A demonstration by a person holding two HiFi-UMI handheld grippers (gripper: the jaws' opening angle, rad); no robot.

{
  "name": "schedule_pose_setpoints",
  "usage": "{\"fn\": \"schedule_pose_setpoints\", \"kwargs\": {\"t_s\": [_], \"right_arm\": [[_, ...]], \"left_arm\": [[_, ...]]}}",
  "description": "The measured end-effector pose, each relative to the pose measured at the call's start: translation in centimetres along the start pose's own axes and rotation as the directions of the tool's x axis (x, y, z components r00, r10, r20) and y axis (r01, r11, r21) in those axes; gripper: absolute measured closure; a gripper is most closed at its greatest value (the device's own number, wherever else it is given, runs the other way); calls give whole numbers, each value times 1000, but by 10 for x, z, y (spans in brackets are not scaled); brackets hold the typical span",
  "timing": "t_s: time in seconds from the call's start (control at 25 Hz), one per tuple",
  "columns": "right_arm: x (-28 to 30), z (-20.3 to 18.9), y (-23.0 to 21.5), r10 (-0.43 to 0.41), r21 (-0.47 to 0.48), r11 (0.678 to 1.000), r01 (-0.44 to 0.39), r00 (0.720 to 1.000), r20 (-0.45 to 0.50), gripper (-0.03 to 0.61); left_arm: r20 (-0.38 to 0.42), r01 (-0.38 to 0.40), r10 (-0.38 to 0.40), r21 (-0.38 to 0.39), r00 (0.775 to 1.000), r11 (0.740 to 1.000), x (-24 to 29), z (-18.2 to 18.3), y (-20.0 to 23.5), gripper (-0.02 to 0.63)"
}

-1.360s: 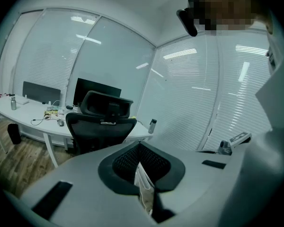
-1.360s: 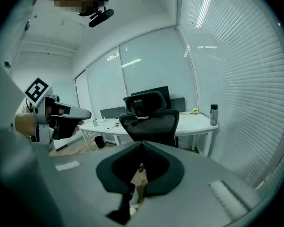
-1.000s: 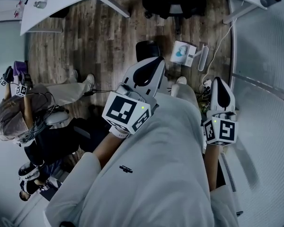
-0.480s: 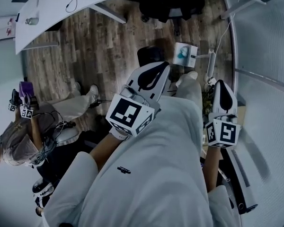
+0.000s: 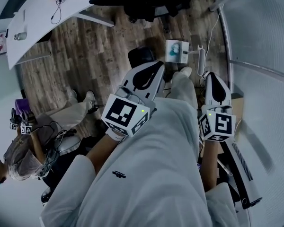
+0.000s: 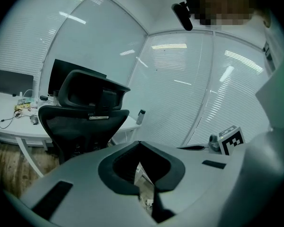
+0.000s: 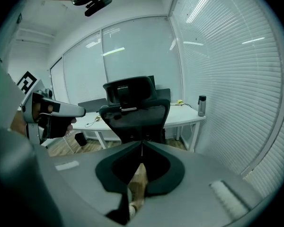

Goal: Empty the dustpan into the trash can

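Note:
Both grippers are held out in front of my body, shut and empty. In the head view my left gripper (image 5: 156, 66) points toward a small white box-like thing with a teal inside (image 5: 176, 51) on the wooden floor; whether it is the dustpan or the trash can I cannot tell. A white handle-like piece (image 5: 201, 60) lies beside it, just ahead of my right gripper (image 5: 210, 75). A black object (image 5: 141, 56) sits left of the box. In the gripper views the left gripper (image 6: 139, 144) and right gripper (image 7: 142, 144) have their jaw tips meeting, with nothing between them.
A black office chair (image 7: 135, 110) stands at a white curved desk (image 5: 47, 13) ahead. Glass walls with blinds (image 5: 260, 56) close off the right side. A person (image 5: 28, 150) sits on the floor at the left, holding other grippers. A long black-and-white device (image 5: 239, 169) lies by my right leg.
Both grippers have dipped and come a little nearer the white box and handle. The floor, desk and seated person have shifted in the head view. Jaws stayed shut.

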State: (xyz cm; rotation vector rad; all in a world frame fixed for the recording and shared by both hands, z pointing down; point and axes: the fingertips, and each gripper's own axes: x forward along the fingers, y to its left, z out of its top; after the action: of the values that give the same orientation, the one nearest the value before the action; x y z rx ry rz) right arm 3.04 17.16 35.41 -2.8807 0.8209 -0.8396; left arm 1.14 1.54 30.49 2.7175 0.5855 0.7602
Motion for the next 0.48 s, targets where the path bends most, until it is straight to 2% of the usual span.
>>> {"fn": "schedule_pose_setpoints", "kwargs": {"t_s": [0.08,0.2,0.28,0.48], "right_arm": [[7,-3,-5,5,4,1000,-5,1000,-16,511],[20,-13,-13,3,15,1000,-3,999,-44,481],[31,-21,-18,1,27,1000,1,998,-65,436],[51,-40,-26,-28,50,998,33,994,-109,422]], "left_arm": [[-12,3,-3,-1,1000,1000,8,-4,-1,607],[-32,8,-9,-8,999,1000,20,-12,-1,609],[-41,11,-12,-16,999,1000,28,-18,1,607],[-61,9,-11,-39,998,999,46,-31,8,607]]}}
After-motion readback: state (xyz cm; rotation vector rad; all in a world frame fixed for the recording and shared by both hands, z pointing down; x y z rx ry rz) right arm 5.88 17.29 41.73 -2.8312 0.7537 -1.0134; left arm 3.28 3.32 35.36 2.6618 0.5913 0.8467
